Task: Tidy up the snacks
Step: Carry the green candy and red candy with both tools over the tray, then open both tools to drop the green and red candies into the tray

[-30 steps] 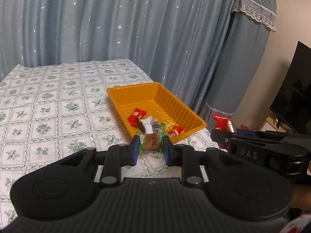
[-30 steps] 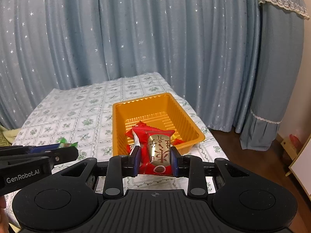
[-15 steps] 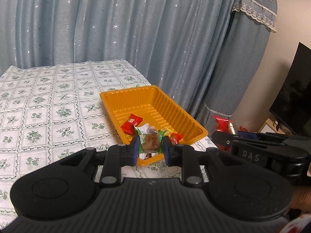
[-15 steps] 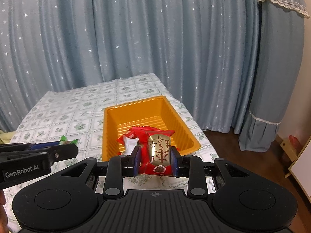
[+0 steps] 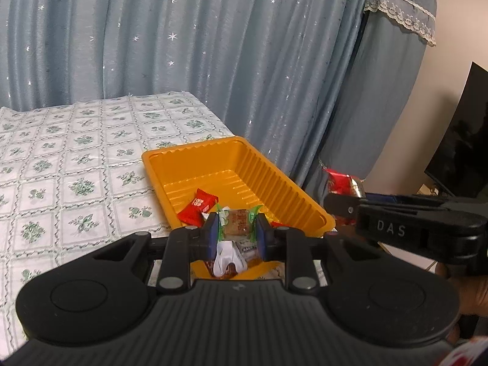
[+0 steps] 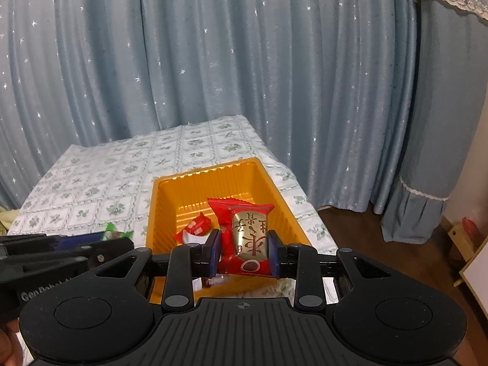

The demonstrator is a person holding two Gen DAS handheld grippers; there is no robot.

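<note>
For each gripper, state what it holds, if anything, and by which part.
Left gripper: green-ended snack, pinched at its two ends. Right gripper: red-and-gold packet, clamped across its lower sides.

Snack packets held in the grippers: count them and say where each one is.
2. A green-ended brown snack is clamped in the left gripper; a red and gold packet is clamped in the right gripper. Both are over the orange tray.
</note>
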